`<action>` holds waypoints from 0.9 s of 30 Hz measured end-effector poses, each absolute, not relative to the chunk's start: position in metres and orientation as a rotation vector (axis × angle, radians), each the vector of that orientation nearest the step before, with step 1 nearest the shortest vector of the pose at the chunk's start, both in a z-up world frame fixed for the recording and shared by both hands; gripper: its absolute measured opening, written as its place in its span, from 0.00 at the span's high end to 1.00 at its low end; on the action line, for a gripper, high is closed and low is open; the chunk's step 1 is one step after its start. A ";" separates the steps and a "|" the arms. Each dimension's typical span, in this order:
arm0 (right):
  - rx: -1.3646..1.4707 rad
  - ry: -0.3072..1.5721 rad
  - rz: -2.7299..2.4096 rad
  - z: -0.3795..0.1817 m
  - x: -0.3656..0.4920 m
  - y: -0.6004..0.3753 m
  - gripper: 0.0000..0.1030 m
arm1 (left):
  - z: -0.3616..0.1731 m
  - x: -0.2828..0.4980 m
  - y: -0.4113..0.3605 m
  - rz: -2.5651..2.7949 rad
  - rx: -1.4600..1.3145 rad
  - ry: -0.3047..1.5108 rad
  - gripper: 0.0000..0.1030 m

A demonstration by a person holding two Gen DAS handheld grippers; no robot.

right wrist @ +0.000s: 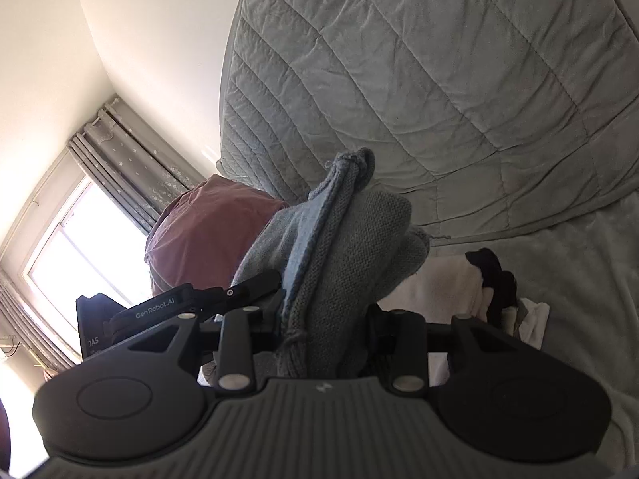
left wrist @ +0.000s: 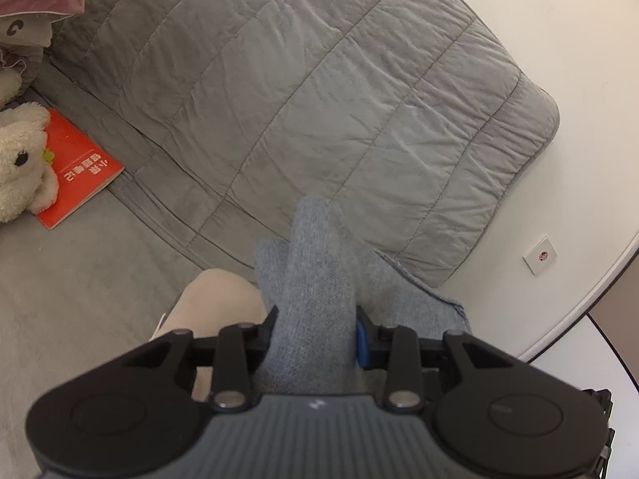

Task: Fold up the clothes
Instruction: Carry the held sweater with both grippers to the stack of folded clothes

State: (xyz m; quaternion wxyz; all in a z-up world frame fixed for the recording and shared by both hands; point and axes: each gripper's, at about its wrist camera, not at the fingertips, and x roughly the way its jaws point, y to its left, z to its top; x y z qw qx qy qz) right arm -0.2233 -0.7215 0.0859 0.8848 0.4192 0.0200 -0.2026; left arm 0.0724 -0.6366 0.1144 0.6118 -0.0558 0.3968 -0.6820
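Both the left claw (left wrist: 315,331) and right claw (right wrist: 325,319) pinch bunched folds of a soft, floppy grey-blue knitted sweater (left wrist: 319,279) above a bed's grey quilt (left wrist: 299,80).

Blown-out window (right wrist: 76,239) glare, fisheye-warped edges.

Grey-blue knitted garment (left wrist: 315,279), bunched into thick folds and pinched between the closed fingers of the left tongs (left wrist: 315,331), its free end rising ahead of the fingertips. A hemmed edge trails off to the right of these tongs. In the right wrist view the same knit (right wrist: 351,247) is clamped in the right tongs (right wrist: 327,315); a ribbed, paler blue seam runs forward from the fingers to a rolled tip, and the cloth hangs crumpled, not flat.
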 end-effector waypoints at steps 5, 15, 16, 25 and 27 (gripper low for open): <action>0.878 0.058 -0.451 0.071 -0.220 -0.736 0.61 | 0.094 0.076 -0.660 -1.578 -0.104 0.931 0.65; 0.887 0.067 -0.430 0.066 -0.208 -0.741 0.61 | 0.078 0.095 -0.660 -1.599 -0.150 0.938 0.65; 0.889 0.071 -0.428 0.065 -0.206 -0.741 0.61 | 0.077 0.097 -0.661 -1.594 -0.150 0.942 0.64; 0.794 0.072 -0.497 0.050 -0.211 -0.740 0.52 | 0.063 0.098 -0.659 -1.526 -0.164 0.861 0.39; 0.719 0.052 -0.516 0.057 -0.212 -0.735 0.45 | 0.069 0.099 -0.651 -1.486 -0.192 0.804 0.36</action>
